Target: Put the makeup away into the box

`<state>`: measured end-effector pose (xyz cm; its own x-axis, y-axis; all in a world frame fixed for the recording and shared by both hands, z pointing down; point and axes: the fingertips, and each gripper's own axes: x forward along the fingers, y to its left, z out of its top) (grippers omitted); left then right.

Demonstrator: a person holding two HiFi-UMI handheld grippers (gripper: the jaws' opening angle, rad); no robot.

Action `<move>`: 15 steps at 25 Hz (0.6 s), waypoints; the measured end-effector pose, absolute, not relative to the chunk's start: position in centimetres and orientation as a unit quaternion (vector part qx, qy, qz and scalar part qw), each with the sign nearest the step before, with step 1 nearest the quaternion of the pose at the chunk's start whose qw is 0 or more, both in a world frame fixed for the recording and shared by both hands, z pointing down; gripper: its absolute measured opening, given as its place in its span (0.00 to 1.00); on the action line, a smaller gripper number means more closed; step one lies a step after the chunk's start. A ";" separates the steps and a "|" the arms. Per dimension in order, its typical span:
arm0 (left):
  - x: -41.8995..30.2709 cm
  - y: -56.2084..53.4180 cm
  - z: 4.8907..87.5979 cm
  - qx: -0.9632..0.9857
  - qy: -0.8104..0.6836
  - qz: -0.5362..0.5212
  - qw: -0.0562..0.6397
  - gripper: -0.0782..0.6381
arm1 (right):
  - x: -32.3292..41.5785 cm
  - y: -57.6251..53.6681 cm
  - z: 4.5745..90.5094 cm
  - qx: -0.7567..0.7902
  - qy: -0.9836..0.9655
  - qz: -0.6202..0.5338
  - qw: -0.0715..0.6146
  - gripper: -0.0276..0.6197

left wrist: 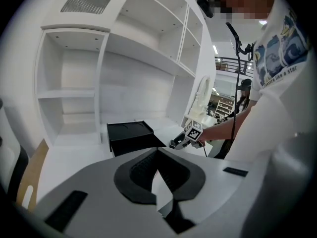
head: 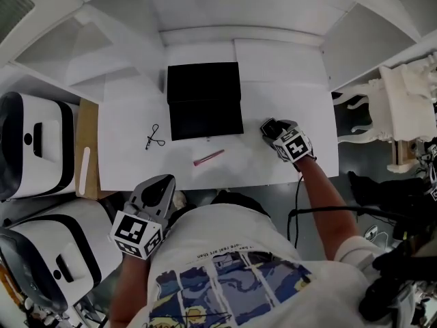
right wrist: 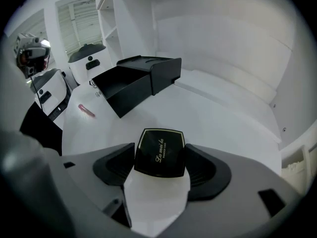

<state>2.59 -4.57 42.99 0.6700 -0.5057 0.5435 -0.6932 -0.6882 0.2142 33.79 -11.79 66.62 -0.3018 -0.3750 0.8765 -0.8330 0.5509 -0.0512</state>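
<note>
Evidently the pick-up step is in hand. The right gripper [head: 272, 130] is pointed steeply down at the white table [head: 130, 166], to the right of the black box [head: 205, 118]. Its jaws are spread wide on either side of a black compact [right wrist: 159, 151] with gold lettering on the lid. The compact lies flat on the table between the pads, and no squeeze on it can be seen, so it is judged not yet gripped.

The left gripper [head: 161, 183] is held back near the person's body with its jaws together and nothing between them. The box stands with its lid thrown back and its inside looks bare.

Two more items are left on the table: a pink stick [head: 208, 158] just in front of the box, and a small looped metal tool [head: 154, 137] (possibly a lash curler) to its left.

Next, the jaws would have to be closed squarely on the compact's sides. It would then be lifted and carried left over the box wall.
</note>
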 end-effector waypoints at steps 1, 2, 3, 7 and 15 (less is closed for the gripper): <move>2.6 -4.5 43.0 0.889 -0.338 0.227 0.207 0.13 | 33.8 -11.8 66.6 0.391 -0.764 0.262 0.441 0.53; 2.6 -4.5 43.1 0.889 -0.339 0.228 0.208 0.13 | 33.8 -11.9 66.6 0.387 -0.765 0.261 0.444 0.53; 2.6 -4.5 43.1 0.888 -0.340 0.228 0.208 0.13 | 33.8 -11.9 66.6 0.383 -0.765 0.259 0.448 0.53; 2.4 -4.6 43.0 0.888 -0.342 0.226 0.207 0.13 | 33.8 -11.9 66.6 0.373 -0.767 0.252 0.459 0.54; 1.1 -4.7 43.3 0.889 -0.343 0.218 0.209 0.13 | 33.8 -11.7 64.2 0.382 -0.765 0.229 0.465 0.50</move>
